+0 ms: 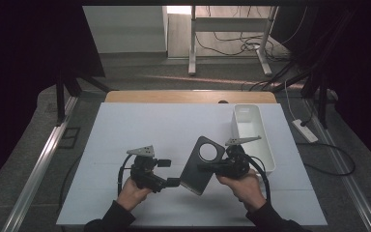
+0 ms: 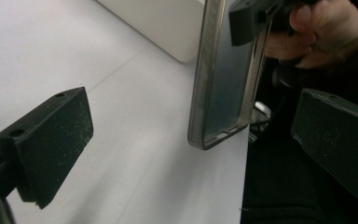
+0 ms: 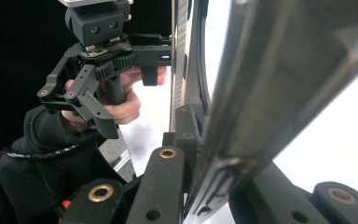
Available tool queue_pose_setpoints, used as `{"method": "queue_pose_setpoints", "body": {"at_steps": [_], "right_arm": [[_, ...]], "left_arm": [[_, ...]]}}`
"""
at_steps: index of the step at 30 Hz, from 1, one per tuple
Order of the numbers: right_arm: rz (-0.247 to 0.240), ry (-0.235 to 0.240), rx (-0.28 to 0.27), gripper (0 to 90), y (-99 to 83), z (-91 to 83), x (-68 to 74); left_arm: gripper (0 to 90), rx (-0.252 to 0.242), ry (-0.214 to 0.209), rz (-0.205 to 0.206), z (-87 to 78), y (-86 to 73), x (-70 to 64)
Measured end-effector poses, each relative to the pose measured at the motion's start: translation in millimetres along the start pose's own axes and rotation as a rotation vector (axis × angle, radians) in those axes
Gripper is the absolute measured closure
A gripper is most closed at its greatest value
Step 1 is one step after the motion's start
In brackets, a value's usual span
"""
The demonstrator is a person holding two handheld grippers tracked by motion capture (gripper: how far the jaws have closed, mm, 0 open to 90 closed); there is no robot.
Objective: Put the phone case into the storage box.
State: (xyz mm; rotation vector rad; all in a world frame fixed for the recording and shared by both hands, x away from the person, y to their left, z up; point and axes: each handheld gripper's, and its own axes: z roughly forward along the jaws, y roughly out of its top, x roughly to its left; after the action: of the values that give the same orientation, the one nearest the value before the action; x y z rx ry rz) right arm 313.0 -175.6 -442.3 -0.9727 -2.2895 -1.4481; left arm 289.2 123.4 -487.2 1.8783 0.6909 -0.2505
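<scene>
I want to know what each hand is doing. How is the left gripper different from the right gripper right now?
The right gripper is shut on the phone case, while the left gripper is open and holds nothing. The right gripper keeps the case lifted and tilted off the table; the left gripper's fingers stand apart on either side of the case's lower end without touching it. Both are black, hand-held and point toward each other.

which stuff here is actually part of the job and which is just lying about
In the job:
- phone case, dark, with a round cutout, clamped in the right hand-held gripper and held off the table
- left hand-held gripper, jaws open, beside the case's lower edge

Lying about:
- white bin at the right of the table
- power strip on the floor
- desk frame behind
</scene>
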Motion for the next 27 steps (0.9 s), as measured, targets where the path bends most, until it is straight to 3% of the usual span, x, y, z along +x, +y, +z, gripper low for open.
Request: {"method": "queue_pose_setpoints", "body": {"at_steps": [13, 16, 22, 27], "right_arm": [[-0.062, 0.056, 0.027, 85.3, 1.5, 2.3, 9.2], [-0.079, 0.068, 0.035, 85.3, 1.8, 3.7, 12.2], [-0.093, 0.087, 0.048, 85.4, 2.6, 5.4, 16.7], [-0.106, 0.117, 0.055, 85.4, 2.5, 8.0, 19.0]], "left_arm": [[0.0, 0.053, -0.032, 0.016, 8.8, 4.6, -8.6], [3.6, 0.058, -0.029, 0.036, 10.3, 5.8, -13.2], [25.4, 0.067, -0.058, 0.074, 11.2, 6.9, -20.0], [46.4, 0.082, -0.136, 0.086, 14.2, 6.1, -21.3]]}}
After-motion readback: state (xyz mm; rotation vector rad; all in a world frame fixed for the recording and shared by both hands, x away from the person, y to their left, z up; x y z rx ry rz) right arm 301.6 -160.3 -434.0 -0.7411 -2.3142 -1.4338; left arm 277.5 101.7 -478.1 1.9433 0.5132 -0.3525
